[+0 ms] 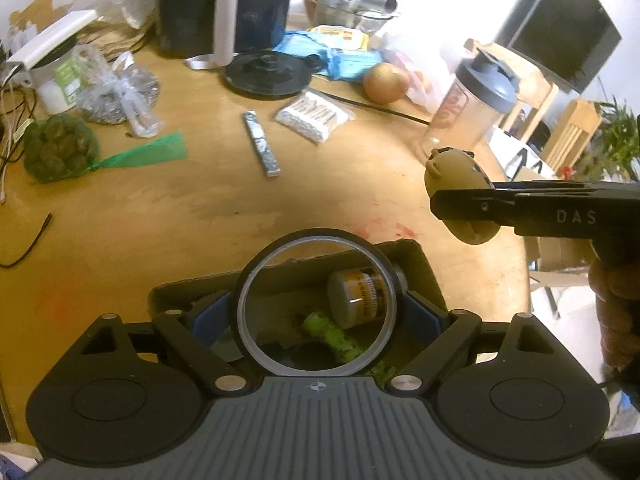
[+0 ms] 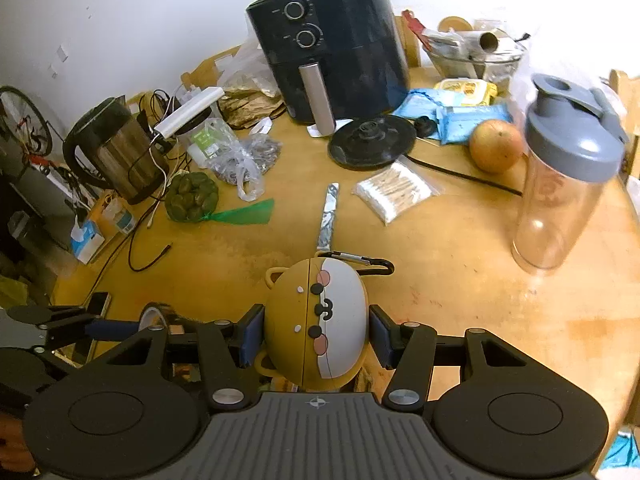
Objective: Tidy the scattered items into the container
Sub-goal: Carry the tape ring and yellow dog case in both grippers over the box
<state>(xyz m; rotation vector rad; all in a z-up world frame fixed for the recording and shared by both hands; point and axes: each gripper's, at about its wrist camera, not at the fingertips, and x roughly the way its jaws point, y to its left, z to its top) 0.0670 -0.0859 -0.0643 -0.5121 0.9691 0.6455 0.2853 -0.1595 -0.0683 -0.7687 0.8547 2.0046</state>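
Note:
My left gripper is shut on a black tape roll, its blue pads against the ring's two sides. Below the ring is a cardboard box holding a small jar and a green item. My right gripper is shut on a mustard, egg-shaped case with a bear face and a carabiner, held above the wooden table. In the left wrist view that case hangs to the right of the box. A foil stick and a bag of cotton swabs lie further back.
A net bag of green balls, a clear shaker bottle, an orange fruit, a kettle base and its cable share the round table. An air fryer and a kettle stand behind, among packets and cables.

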